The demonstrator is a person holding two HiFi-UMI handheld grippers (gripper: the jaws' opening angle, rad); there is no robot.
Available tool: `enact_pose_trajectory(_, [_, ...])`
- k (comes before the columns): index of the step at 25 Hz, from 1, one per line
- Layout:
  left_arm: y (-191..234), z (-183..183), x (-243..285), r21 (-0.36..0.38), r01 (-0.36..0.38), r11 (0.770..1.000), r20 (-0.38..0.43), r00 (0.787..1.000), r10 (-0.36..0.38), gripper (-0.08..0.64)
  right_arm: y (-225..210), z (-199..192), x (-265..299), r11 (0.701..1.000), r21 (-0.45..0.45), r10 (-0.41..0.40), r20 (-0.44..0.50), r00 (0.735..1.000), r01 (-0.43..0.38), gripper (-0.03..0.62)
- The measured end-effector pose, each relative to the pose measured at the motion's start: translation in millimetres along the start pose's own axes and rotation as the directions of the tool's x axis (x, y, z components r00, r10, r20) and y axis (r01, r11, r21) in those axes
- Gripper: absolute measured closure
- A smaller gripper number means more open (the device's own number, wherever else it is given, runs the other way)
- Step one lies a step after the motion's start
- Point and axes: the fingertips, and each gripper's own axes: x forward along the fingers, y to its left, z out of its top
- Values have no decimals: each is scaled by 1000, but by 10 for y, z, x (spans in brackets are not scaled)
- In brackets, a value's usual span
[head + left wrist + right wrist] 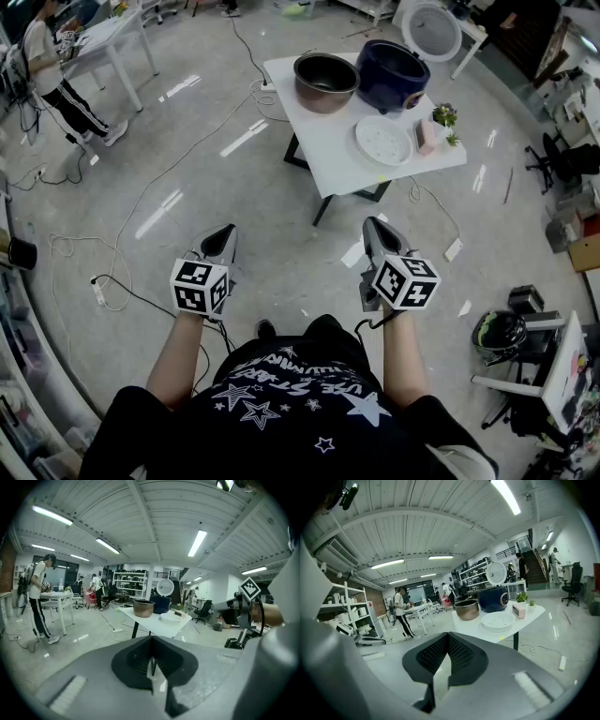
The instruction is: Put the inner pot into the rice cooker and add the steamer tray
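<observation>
Nothing is done yet: my left gripper (227,234) and right gripper (372,228) hang mid-frame, jaws together and empty, while the inner pot (325,82) and steamer tray (383,141) sit outside the rice cooker (392,75) on the tabletop (319,141) at upper right.

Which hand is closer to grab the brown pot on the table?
Probably the right gripper: the table stands ahead toward that side, so the inner pot lies nearer it than the left gripper. Both are shut, empty and far from it.

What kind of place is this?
Probably a workshop or lab, not a kitchen: storage shelves, work tables on a bare floor with loose cables, and the rice cooker on a white table.
</observation>
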Motion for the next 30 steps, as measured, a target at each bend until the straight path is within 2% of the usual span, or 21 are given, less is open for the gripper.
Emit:
enact_pose_trajectory(4, [52,126,8,-5,-2,1000,26,1000,2,557,27,69,37,1000,-25,-14,8,1000,14,569])
enact_pose_trajectory(9, [14,94,-18,-5,4,1000,16,1000,-4,557,11,58,33,1000,-24,-20,-7,1000,20,569])
enact_pose_trajectory(14, [77,159,-121,-20,2,1000,37,999,-1,557,173,37,105,1000,-25,-5,-23,1000,5,569])
enact_pose_trajectory(18, [103,95,-198,-13,28,1000,41,999,-28,557,375,3,210,999,-34,23,-25,999,-24,569])
enact_pose_trajectory(23, [120,-75,-306,-47,72,996,38,997,-70,555,581,-57,272,999,-12,50,6,999,-50,568])
enact_pose_trajectory(24, [130,-83,-325,-42,82,996,36,996,-80,536,624,-79,299,998,-13,59,-1,998,-59,564])
enact_pose_trajectory(25, [148,-82,-341,-36,88,996,34,996,-86,482,668,-104,331,997,-17,71,-12,997,-71,550])
enact_pose_trajectory(27, [205,-56,-353,-28,89,996,39,995,-88,364,738,-146,416,995,-27,98,-41,994,-99,437])
enact_pose_trajectory(30, [321,-7,-332,-44,82,996,63,995,-79,258,810,-157,582,991,-19,131,-58,990,-132,302])
